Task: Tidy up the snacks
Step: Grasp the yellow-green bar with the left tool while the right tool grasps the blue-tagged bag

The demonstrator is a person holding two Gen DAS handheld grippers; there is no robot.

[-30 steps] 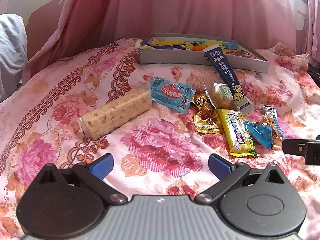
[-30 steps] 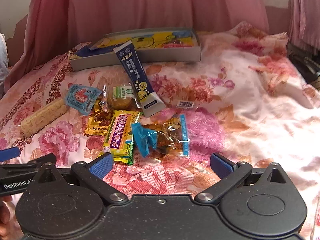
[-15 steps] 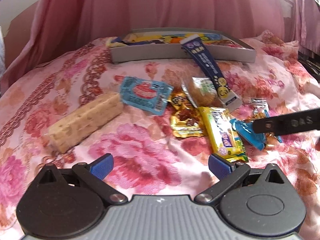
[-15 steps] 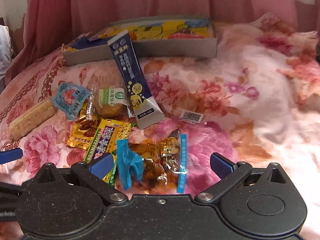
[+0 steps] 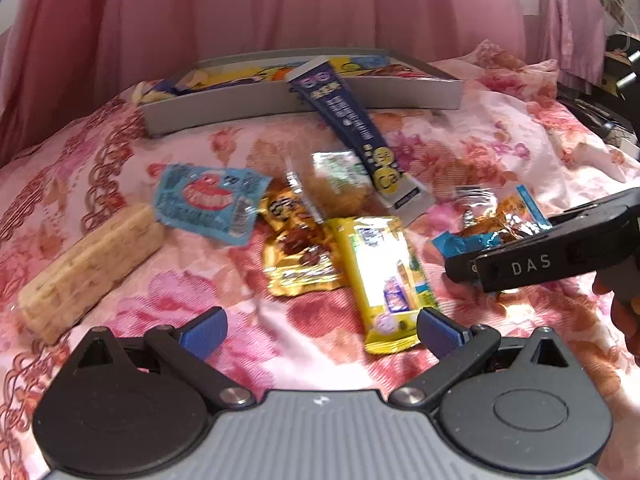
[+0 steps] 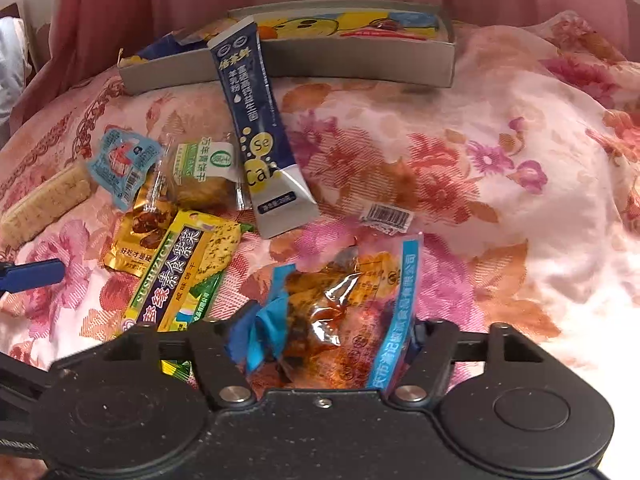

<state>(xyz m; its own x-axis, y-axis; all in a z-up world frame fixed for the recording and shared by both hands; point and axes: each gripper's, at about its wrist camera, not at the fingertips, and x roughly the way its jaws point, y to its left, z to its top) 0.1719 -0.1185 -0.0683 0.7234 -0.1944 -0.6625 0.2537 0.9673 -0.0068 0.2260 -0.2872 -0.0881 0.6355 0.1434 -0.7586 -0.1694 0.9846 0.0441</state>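
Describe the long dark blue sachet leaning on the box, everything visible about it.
The dark blue sachet is a long, narrow, glossy stick pack with white Chinese print, yellow circles marked Se and Ca, and a silvery lower end. It lies tilted: its top rests against the grey box wall, its bottom on the floral bedspread. It overlaps the edge of the clear-wrapped pastry. Neither gripper touches it.

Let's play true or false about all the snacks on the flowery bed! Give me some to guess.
1. The right hand-held gripper is around the clear packet with blue edges. True.
2. The dark blue tube leans on the grey box. True.
3. The left hand-held gripper is squeezing the yellow packet. False: it is open, holding nothing.
4. The pale wafer bar lies inside the box. False: it lies on the bedspread.
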